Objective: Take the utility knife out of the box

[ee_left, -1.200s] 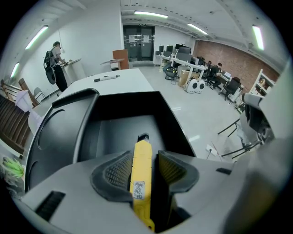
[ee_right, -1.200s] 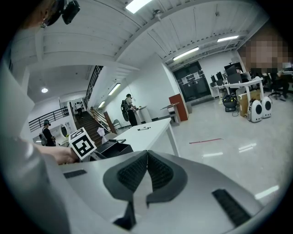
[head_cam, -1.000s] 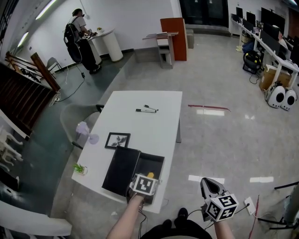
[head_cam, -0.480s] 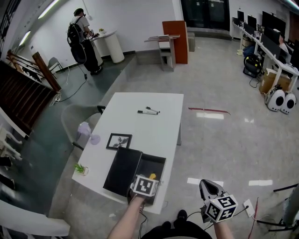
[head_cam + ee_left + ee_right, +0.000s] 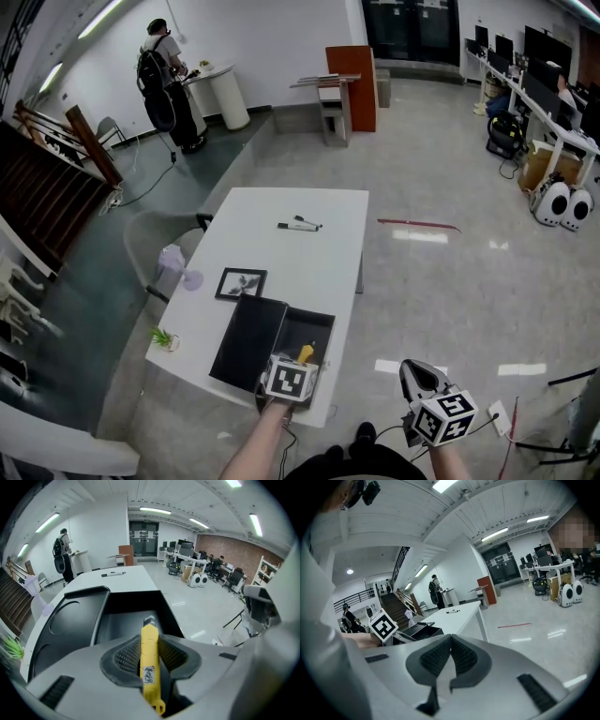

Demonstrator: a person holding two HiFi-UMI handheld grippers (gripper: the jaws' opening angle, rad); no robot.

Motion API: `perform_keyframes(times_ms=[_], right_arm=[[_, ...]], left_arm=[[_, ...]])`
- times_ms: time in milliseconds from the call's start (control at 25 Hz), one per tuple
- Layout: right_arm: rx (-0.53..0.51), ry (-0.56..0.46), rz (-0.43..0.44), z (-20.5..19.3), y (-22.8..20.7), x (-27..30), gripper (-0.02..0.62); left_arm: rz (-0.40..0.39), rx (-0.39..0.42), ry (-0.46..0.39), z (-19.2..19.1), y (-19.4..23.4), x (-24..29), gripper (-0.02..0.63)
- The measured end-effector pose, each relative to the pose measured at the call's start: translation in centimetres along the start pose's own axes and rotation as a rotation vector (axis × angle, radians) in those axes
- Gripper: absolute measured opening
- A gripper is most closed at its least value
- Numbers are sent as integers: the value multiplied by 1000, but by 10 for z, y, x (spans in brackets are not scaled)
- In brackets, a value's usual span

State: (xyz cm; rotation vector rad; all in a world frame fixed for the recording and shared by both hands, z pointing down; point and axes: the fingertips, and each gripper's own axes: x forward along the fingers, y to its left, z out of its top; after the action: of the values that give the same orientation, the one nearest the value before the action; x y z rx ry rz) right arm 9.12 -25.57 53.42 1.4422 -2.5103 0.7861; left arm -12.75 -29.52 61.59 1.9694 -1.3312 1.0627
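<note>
Two hand-held grippers: left hand-held gripper clamped on the yellow utility knife, over the open black box on the white worktop; right hand-held gripper closed, empty, off the worktop's edge.
</note>
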Motion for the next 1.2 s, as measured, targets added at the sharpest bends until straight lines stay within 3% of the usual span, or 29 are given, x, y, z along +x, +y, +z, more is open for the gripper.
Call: perform_keyframes(times_ms=[640, 1200], right_arm=[[-31, -28, 41, 9, 32, -1, 2], [-67, -57, 76, 20, 57, 3, 2]], left_arm=[[23, -77, -246, 27, 6, -47, 112], [12, -125, -413, 50, 12, -94, 113]])
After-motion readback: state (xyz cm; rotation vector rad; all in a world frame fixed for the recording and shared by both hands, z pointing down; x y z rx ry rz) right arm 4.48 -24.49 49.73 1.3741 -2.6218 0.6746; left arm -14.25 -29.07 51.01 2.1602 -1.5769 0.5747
